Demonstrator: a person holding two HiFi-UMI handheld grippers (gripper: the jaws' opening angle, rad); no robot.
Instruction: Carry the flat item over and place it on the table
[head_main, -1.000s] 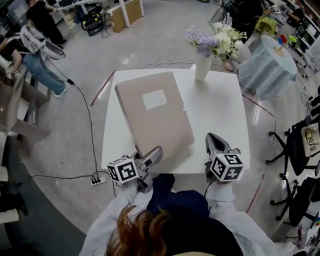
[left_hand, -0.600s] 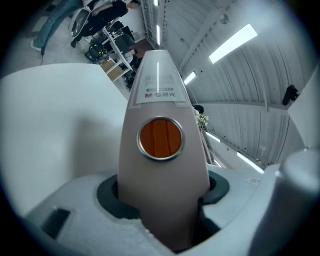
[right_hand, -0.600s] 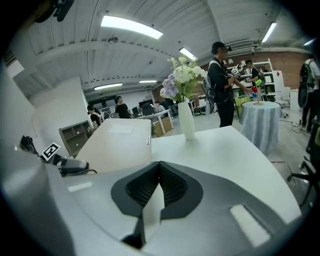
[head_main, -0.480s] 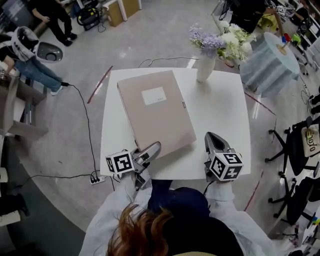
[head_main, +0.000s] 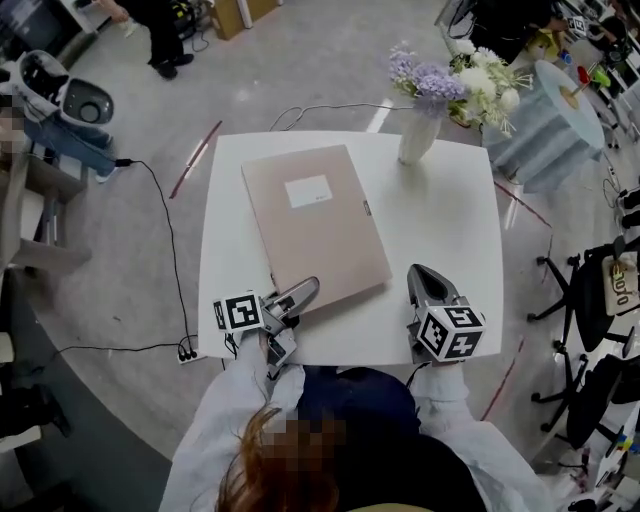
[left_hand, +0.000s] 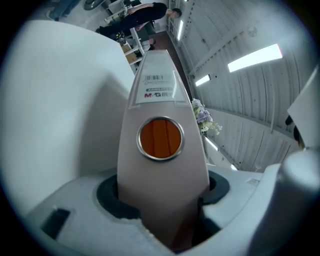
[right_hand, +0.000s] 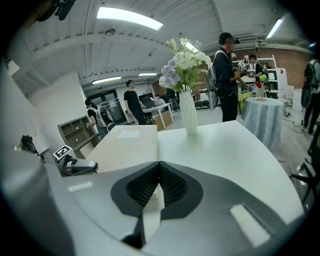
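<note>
The left gripper (head_main: 298, 294) has its jaws clamped on the beige box file (head_main: 315, 225) at its spine end, near the tabletop's (head_main: 440, 220) front-left edge. The file seems to lie flat. The right gripper's (head_main: 428, 285) jaws are together and empty. If the left gripper pulls back without opening, it could drag the file off that edge.

Bright, even light comes from ceiling strip lamps (right_hand: 129, 17), with only faint shadows on the tabletop (head_main: 440, 220). Both gripper views bulge strongly and darken at their corners. The closest surfaces are blurred.

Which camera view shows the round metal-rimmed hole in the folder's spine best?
The left gripper view: the hole sits centred, facing the camera. The head view shows only the folder from above; the right gripper view sees its cover obliquely. Neither shows the hole.
</note>
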